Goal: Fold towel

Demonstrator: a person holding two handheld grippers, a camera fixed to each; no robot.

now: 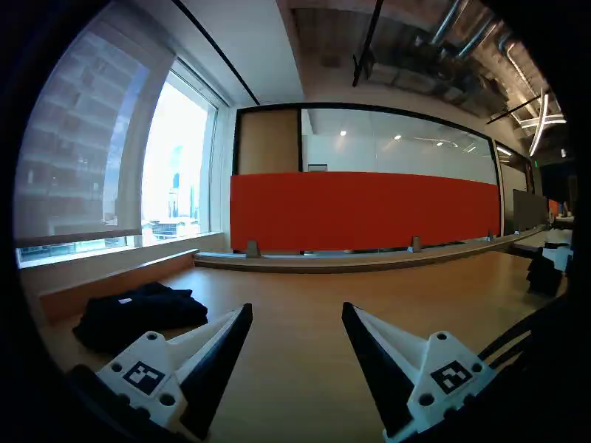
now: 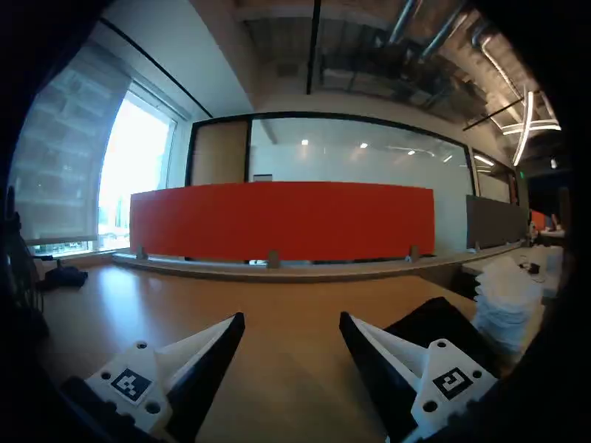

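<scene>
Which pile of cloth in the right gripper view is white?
The stacked pile at far right; the cloth beside it is black.

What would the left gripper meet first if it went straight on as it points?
Probably the red divider panel beyond the table; depth is unclear. The dark towel lies off that line, left of the left gripper.

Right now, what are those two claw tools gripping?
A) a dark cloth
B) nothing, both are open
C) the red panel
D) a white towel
B: the left gripper and the right gripper each have their fingers spread apart, with bare wooden table showing between them. The dark cloth lies on the table off to one side, not between any fingers.
</scene>
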